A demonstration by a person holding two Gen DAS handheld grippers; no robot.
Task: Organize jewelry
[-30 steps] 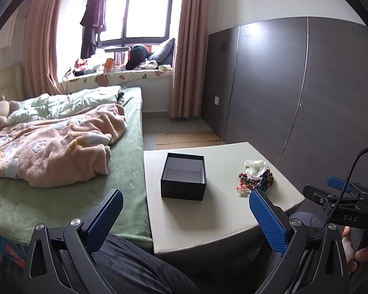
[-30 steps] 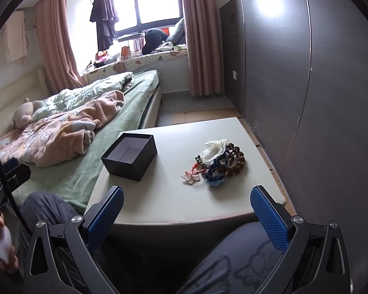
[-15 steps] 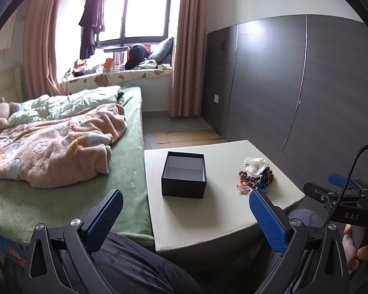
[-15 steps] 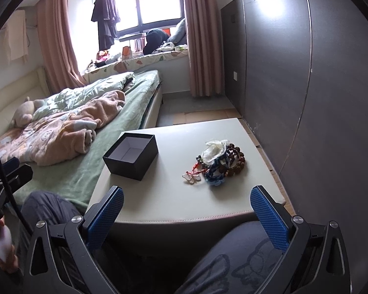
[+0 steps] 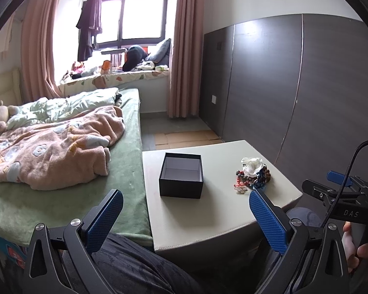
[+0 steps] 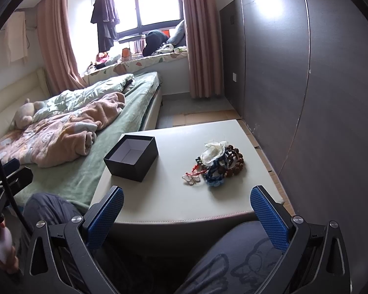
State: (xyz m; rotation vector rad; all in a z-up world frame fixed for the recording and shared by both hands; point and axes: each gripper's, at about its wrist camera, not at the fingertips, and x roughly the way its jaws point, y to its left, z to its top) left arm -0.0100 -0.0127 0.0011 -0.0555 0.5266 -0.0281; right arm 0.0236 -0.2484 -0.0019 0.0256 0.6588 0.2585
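Both views sit slightly nearer the table (image 6: 164, 205) than a second earlier; objects unmoved. Left gripper (image 5: 184, 216) and right gripper (image 6: 187, 212): blue pads spread wide, holding nothing. Open black box (image 6: 132, 159) stands at 10 o'clock on the table, jewelry pile (image 6: 218, 164) well apart at 2 o'clock. The right gripper's body reads "DAS" (image 5: 350, 213).

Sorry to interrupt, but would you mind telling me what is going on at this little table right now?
A seated person holds a gripper in each hand, facing a low white table. The left gripper and right gripper are both open, held short of the table and gripping nothing. An open black box sits empty beside the bed. A tangled pile of bead bracelets lies untouched on the table, apart from the box. No sorting has started.
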